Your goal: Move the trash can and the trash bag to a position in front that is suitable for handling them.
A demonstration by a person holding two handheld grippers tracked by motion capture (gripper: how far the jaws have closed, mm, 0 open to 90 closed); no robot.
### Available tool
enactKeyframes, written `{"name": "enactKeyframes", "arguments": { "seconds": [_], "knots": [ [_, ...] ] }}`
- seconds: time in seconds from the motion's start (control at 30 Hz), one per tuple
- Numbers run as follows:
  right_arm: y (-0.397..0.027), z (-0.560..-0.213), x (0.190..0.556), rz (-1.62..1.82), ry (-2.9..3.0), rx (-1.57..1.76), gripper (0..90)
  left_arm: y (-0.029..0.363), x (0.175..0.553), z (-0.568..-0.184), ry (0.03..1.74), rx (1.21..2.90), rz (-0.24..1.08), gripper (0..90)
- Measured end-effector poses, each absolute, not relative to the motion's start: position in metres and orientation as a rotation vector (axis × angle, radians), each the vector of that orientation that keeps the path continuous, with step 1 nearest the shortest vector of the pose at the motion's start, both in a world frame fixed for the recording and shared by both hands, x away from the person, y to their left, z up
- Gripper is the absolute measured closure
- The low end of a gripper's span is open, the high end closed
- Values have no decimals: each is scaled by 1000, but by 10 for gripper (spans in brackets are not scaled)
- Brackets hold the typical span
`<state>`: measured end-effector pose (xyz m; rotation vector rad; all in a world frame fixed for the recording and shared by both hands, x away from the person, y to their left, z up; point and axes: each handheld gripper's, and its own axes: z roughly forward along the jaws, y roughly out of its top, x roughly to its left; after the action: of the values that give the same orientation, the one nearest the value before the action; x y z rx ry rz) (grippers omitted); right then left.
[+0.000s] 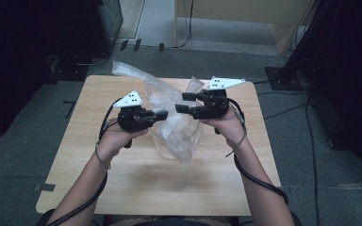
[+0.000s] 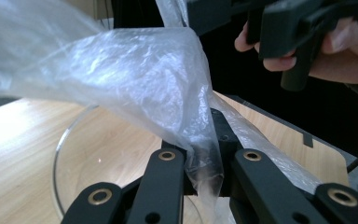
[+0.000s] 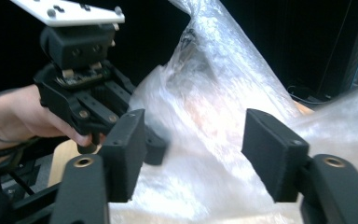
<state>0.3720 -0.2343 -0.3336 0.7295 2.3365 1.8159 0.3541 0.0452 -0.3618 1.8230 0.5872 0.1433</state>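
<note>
A crumpled clear plastic bag (image 1: 169, 101) hangs over a clear glass bowl (image 1: 162, 141) at the middle of the wooden table (image 1: 122, 188). My left gripper (image 1: 162, 114) comes in from the left and is shut on a bunched fold of the bag (image 2: 135, 79), pinched between its jaws (image 2: 204, 158) above the bowl's rim (image 2: 60, 149). My right gripper (image 1: 181, 103) faces it from the right, open. In the right gripper view its jaws (image 3: 193, 149) stand wide apart with the bag (image 3: 214, 93) just beyond them, the pads off the film. The left gripper (image 3: 154, 144) is close on its left.
The table is small, with grey carpet around it. Cables lie on the floor at the right (image 1: 306, 122) and back. A light wooden frame (image 1: 245, 19) stands behind the table, and dark equipment (image 1: 99, 28) at the back left.
</note>
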Motion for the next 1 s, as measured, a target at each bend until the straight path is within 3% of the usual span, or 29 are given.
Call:
{"name": "enactKeyframes", "arguments": {
  "seconds": [0.4, 0.67, 0.9, 1.0],
  "knots": [
    [-214, -343, 369, 1778, 2396, 600, 154, 48, 348, -346, 535, 1756, 212, 831],
    [-195, -352, 364, 1699, 2463, 502, 148, 44, 342, -339, 489, 1743, 212, 846],
    [-183, -359, 363, 1624, 2472, 484, 177, 35, 335, -334, 433, 1750, 196, 847],
    [-179, -361, 360, 1566, 2478, 457, 366, 32, 331, -331, 408, 1751, 195, 846]
  ]
}}
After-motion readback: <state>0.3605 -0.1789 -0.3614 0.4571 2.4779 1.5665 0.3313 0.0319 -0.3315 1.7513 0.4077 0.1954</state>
